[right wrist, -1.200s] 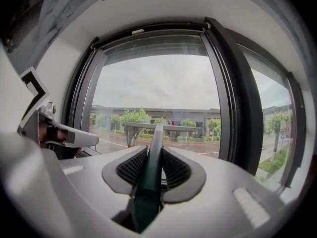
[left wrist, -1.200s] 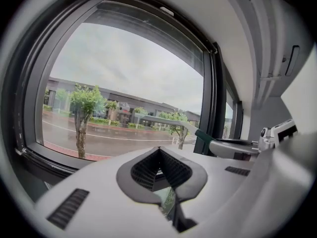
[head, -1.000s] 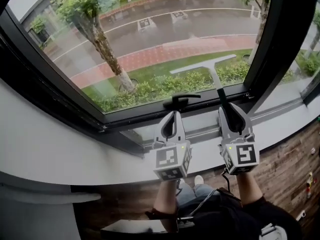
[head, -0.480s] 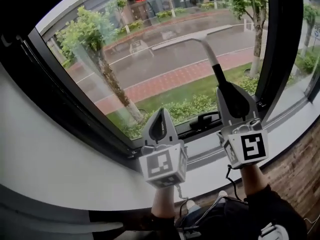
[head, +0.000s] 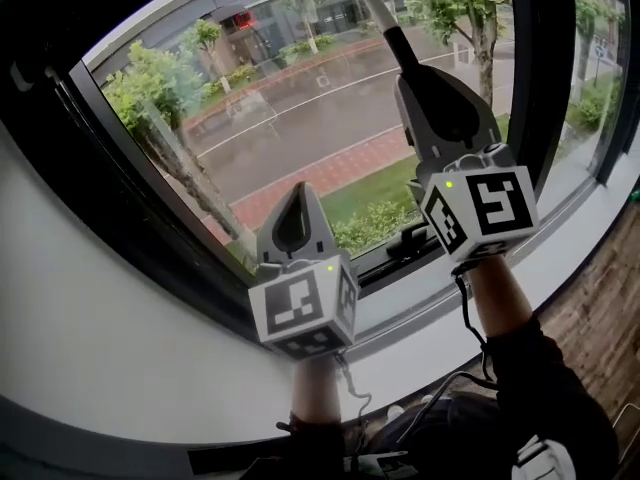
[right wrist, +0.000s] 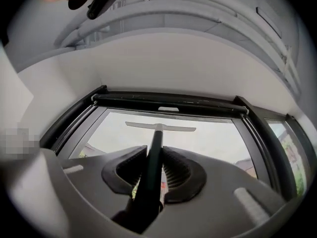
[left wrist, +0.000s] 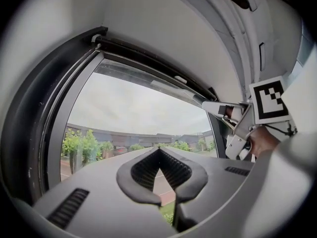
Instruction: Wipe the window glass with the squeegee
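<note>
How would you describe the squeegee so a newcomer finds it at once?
Start at the big dark-framed window glass overlooking a road and trees. The right gripper is raised toward it, shut on the squeegee: a dark handle ending in a pale T-shaped blade near the pane's top. The left gripper alongside holds nothing.

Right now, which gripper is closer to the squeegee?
Right. The right gripper grips the squeegee by its handle; the left gripper sits lower, to its left, not touching it.

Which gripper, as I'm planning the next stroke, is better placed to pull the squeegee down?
Right. The right gripper is shut on the squeegee, blade high by the glass; the left gripper is shut, empty.
</note>
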Demonstrator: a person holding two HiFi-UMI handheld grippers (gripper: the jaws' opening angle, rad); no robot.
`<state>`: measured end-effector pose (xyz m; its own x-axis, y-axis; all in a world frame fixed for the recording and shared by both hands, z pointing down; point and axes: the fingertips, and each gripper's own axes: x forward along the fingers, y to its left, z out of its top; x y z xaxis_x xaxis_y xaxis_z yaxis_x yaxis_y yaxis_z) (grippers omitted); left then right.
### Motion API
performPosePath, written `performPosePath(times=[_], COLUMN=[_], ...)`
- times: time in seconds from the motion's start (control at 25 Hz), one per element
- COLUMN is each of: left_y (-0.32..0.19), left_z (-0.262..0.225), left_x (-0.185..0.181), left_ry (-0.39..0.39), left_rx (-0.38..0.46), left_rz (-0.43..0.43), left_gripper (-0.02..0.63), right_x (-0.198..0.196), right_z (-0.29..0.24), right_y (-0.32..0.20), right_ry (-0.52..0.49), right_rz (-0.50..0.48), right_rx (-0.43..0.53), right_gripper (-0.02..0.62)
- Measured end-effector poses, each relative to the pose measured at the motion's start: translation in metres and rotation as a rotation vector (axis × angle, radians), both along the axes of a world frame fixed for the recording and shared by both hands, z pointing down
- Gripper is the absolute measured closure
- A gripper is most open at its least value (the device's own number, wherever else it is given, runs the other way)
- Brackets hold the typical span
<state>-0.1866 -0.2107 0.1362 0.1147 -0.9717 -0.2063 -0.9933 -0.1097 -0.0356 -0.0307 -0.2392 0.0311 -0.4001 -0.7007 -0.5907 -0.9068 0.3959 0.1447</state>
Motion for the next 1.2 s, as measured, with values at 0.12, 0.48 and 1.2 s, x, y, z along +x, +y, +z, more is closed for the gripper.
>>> performPosePath(times=[0.12, 0.48, 1.2], left_y=[-0.003, -0.023, -0.035], left_z=[-0.014, -0.043, -0.036], left_x=[0.006, 0.025, 0.063], left_ry=[0.005, -0.008, -0.065], left_rx=[0.020, 0.069, 0.067], left_rz=[0.024, 0.065, 0.145], left_gripper=[0.606, 0.606, 0.606], right_x=[-0.003, -0.012, -0.006], right_z=[-0.017, -0.032, -0.037], right_y=[-0.008, -0.033, -0.040], right_ry=[-0.005, 0.004, -0.003], right_rz=[-0.003, 0.026, 0.015], right_rx=[0.007, 0.004, 0.013], right_gripper=[0.500, 0.500, 0.500])
